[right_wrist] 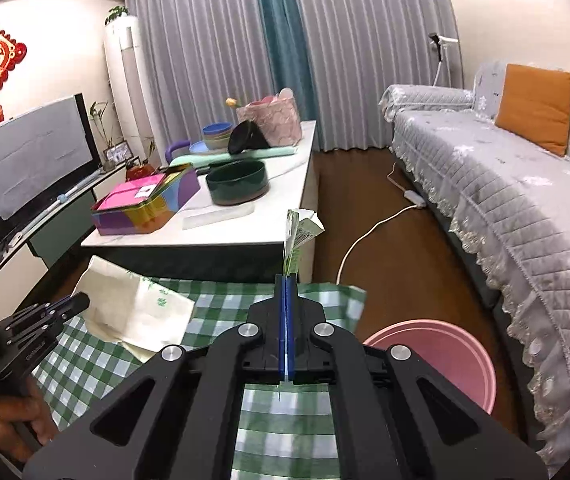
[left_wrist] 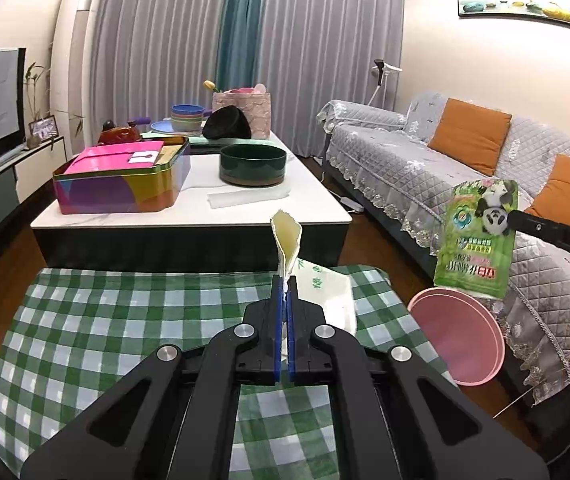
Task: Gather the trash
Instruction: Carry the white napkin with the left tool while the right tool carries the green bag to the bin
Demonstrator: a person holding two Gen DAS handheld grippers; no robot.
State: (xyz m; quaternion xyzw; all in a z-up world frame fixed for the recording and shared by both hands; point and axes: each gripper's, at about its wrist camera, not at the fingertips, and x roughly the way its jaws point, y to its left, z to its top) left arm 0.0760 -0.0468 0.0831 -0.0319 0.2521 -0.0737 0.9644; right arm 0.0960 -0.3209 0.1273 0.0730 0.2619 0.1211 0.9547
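Observation:
My left gripper [left_wrist: 284, 280] is shut on a cream paper wrapper with green print [left_wrist: 327, 292], held above the green checked cloth [left_wrist: 125, 320]; the wrapper also shows in the right wrist view [right_wrist: 133, 308]. My right gripper [right_wrist: 286, 278] is shut on a green tissue packet with a panda [left_wrist: 477, 236], seen edge-on in its own view [right_wrist: 299, 232]. It hangs above a pink bin [left_wrist: 461, 336] on the floor, which also shows in the right wrist view [right_wrist: 437, 364].
A white coffee table [left_wrist: 269, 212] behind the cloth carries a colourful tin [left_wrist: 121, 180], a dark green bowl [left_wrist: 253, 164] and stacked dishes. A grey sofa [right_wrist: 505, 184] with orange cushions runs along the right. A white cable [right_wrist: 365, 236] lies on the floor.

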